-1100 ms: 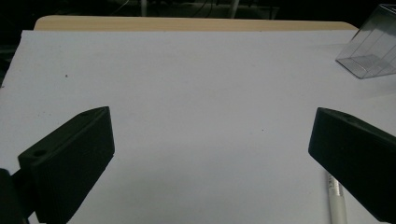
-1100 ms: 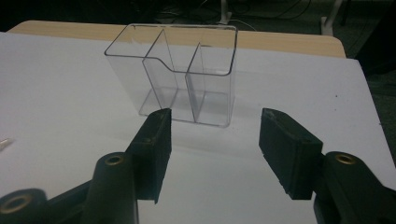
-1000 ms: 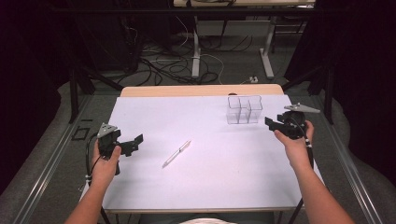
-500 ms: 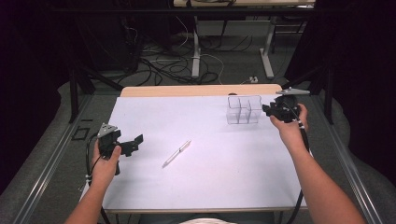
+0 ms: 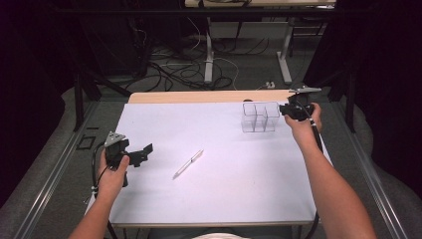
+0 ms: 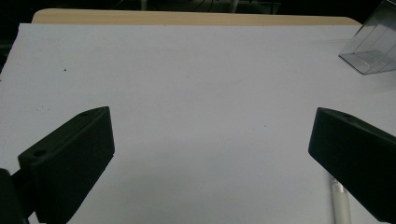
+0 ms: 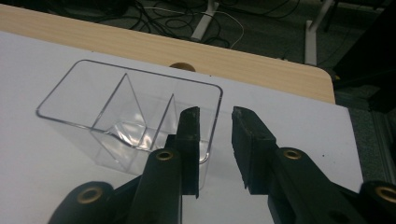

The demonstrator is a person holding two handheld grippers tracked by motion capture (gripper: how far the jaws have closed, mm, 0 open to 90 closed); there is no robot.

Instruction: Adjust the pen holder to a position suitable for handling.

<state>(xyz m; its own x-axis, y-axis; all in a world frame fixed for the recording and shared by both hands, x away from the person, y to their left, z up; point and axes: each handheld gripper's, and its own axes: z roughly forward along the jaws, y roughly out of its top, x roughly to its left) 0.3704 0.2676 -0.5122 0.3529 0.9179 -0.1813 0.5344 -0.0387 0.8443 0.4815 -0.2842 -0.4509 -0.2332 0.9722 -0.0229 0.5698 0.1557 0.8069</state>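
Note:
A clear plastic organiser (image 5: 260, 117) with three compartments stands at the far right of the white table top (image 5: 229, 189). My right gripper (image 5: 282, 110) is at its right end. In the right gripper view the organiser's (image 7: 116, 107) right end wall lies between the jaws of that gripper (image 7: 215, 116). The jaws have just been closing, with a gap still showing, so the pads are not pressing. A white pen (image 5: 189, 163) lies mid-table. My left gripper (image 5: 144, 152) stands open at the left, with the pen (image 6: 341, 205) beside its right jaw.
A bare wooden strip (image 5: 209, 96) runs along the table's far edge. Behind it, cables (image 5: 199, 64) and desk legs cover the floor. The organiser (image 6: 373, 51) sits far right in the left gripper view.
My right hand has moved away from me and leftward up to the organiser, and its jaws have narrowed. The left hand and the pen have stayed put.

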